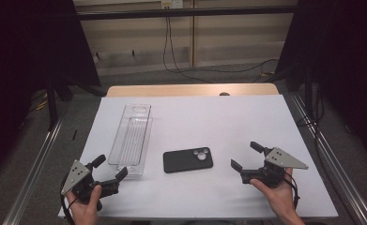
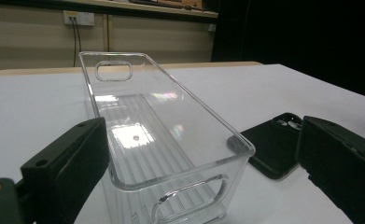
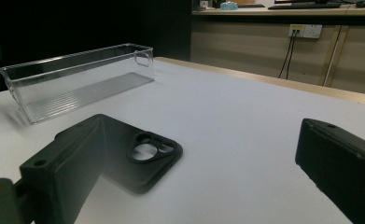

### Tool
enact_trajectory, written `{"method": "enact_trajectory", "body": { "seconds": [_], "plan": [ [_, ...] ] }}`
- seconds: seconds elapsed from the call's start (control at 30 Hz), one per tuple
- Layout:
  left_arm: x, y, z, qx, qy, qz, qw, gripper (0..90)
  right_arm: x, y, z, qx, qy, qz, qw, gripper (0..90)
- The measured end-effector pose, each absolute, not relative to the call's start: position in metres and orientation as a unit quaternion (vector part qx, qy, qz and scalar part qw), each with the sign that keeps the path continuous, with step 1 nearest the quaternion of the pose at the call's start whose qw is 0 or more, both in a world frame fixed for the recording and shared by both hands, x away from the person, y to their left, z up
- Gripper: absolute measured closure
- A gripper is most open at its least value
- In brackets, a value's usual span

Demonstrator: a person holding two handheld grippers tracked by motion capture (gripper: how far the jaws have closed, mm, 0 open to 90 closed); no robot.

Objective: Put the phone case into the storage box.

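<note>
A long clear plastic bin (image 1: 132, 138) lies empty on the white table, left of centre. A black phone case (image 1: 187, 160) lies flat just to its right, camera cutout facing up. My left gripper (image 1: 110, 168) rests open at the table's near left, just before the bin's near end (image 2: 171, 186), nothing between its jaws. My right gripper (image 1: 246, 155) is open at the near right, pointing toward the phone case (image 3: 140, 158), a short gap away. From the right gripper view the bin (image 3: 77, 79) stands farther off.
The white table (image 1: 237, 117) has free surface at the back and right. A bare wooden strip (image 1: 190, 90) runs along its far edge. Metal rails (image 1: 31, 164) flank the table. Cables lie on the floor beyond.
</note>
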State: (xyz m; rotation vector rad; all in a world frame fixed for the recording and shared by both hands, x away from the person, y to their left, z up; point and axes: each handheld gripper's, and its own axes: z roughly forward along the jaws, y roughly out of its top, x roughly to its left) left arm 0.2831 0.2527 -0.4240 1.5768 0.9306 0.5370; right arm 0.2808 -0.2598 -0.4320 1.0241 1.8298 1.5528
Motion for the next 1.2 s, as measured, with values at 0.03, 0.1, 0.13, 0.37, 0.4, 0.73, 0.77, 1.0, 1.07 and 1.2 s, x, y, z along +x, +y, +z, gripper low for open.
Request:
{"method": "enact_trajectory", "body": {
  "seconds": [0.03, 0.1, 0.13, 0.37, 0.4, 0.73, 0.77, 1.0, 1.07, 1.2],
  "plan": [
    [0.283, 0.253, -0.424, 0.674, 0.398, 0.23, 0.578, 2.8, 0.282, -0.259, -0.431, 0.378, 0.676, 0.575, 0.264, 1.5],
    [0.283, 0.253, -0.424, 0.674, 0.4, 0.23, 0.577, 2.8, 0.285, -0.257, -0.429, 0.374, 0.675, 0.577, 0.266, 1.4],
    [0.283, 0.253, -0.424, 0.674, 0.4, 0.23, 0.576, 2.9, 0.286, -0.256, -0.428, 0.374, 0.675, 0.578, 0.266, 1.4],
    [0.283, 0.255, -0.425, 0.671, 0.405, 0.234, 0.576, 3.2, 0.296, -0.247, -0.42, 0.36, 0.679, 0.58, 0.271, 1.5],
    [0.283, 0.255, -0.425, 0.67, 0.406, 0.235, 0.575, 3.2, 0.298, -0.245, -0.42, 0.358, 0.68, 0.579, 0.272, 1.7],
    [0.283, 0.256, -0.425, 0.669, 0.408, 0.236, 0.574, 3.2, 0.312, -0.232, -0.418, 0.348, 0.684, 0.581, 0.269, 2.1],
    [0.283, 0.257, -0.425, 0.669, 0.408, 0.237, 0.574, 3.2, 0.313, -0.23, -0.418, 0.347, 0.684, 0.582, 0.27, 2.3],
    [0.282, 0.259, -0.424, 0.668, 0.41, 0.238, 0.574, 3.2, 0.321, -0.222, -0.42, 0.346, 0.687, 0.581, 0.265, 3.2],
    [0.282, 0.259, -0.425, 0.667, 0.411, 0.237, 0.574, 3.2, 0.322, -0.219, -0.42, 0.345, 0.688, 0.581, 0.265, 3.3],
    [0.282, 0.259, -0.424, 0.667, 0.41, 0.237, 0.575, 3.2, 0.328, -0.213, -0.419, 0.34, 0.69, 0.581, 0.265, 4.1]
  ]
}}
